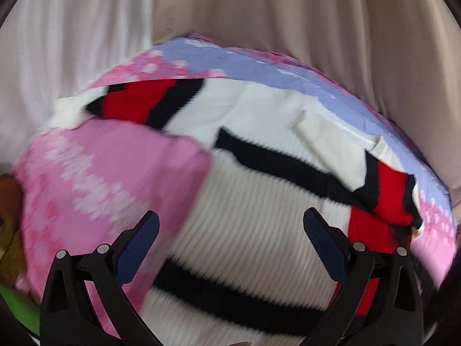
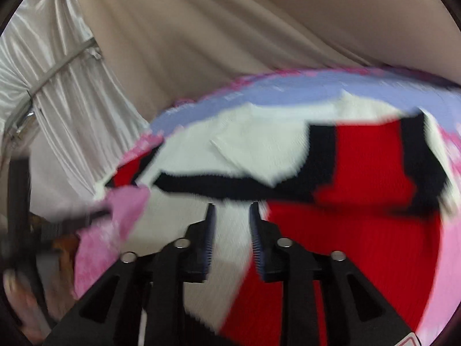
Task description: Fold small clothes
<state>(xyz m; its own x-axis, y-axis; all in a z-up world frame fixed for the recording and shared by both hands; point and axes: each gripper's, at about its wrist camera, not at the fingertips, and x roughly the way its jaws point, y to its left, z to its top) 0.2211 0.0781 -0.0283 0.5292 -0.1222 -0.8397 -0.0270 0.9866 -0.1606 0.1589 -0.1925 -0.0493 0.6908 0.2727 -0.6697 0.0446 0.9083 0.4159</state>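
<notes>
A white knit sweater (image 1: 259,207) with black stripes and red blocks lies spread on a pink and lavender patterned cloth (image 1: 259,63). A pink corner of that cloth (image 1: 100,178) is folded over the sweater's left side. My left gripper (image 1: 230,214) hovers over the sweater's white ribbed middle, jaws wide open and empty. In the right wrist view the same sweater (image 2: 259,150) shows its red sleeve area (image 2: 368,167) on the right. My right gripper (image 2: 232,205) hangs above the white and red border with a narrow gap between its fingers and nothing in it. Both views are blurred.
Beige curtain folds (image 1: 288,14) hang behind the surface, with a white satin curtain (image 2: 57,86) to the left. A brown object (image 1: 8,190) and something green (image 1: 17,305) sit beyond the cloth's left edge. A blurred hand (image 2: 20,297) shows at the lower left.
</notes>
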